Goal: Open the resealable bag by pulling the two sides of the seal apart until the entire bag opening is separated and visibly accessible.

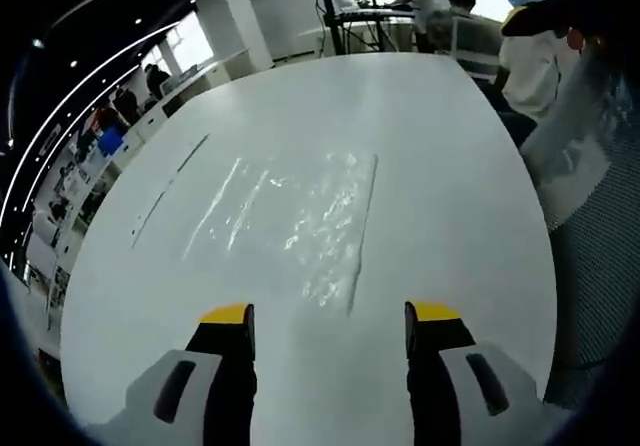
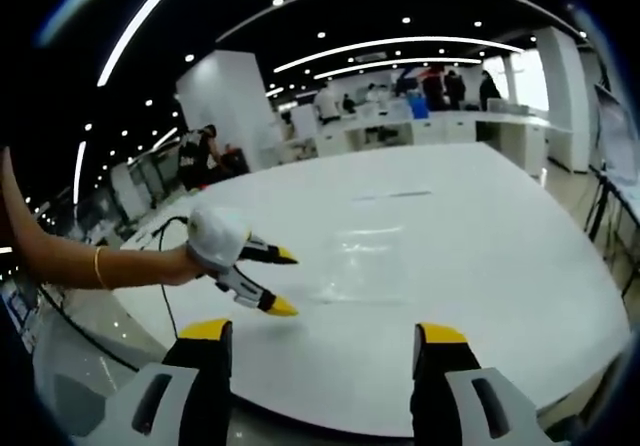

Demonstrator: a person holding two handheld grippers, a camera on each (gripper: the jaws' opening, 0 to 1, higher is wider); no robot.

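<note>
Left gripper (image 1: 328,328) released, hovering near our clear, flat plastic resealable bag (image 1: 300,221) mid white round table (image 1: 450,166); right gripper (image 2: 322,346) likewise released, unengaged, seal untouched.

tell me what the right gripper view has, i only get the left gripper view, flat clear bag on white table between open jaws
Observer: The left hand-held gripper hovers over the table's near edge, its jaws open, short of the bag.
Operator: who's holding it
Observer: A hand grips its white body; the wrist wears a thin gold bracelet.
Operator: right one near the bag yet
Observer: No. The right hand-held gripper is open and holds nothing, back from the white table; the bag lies flat further in.
</note>
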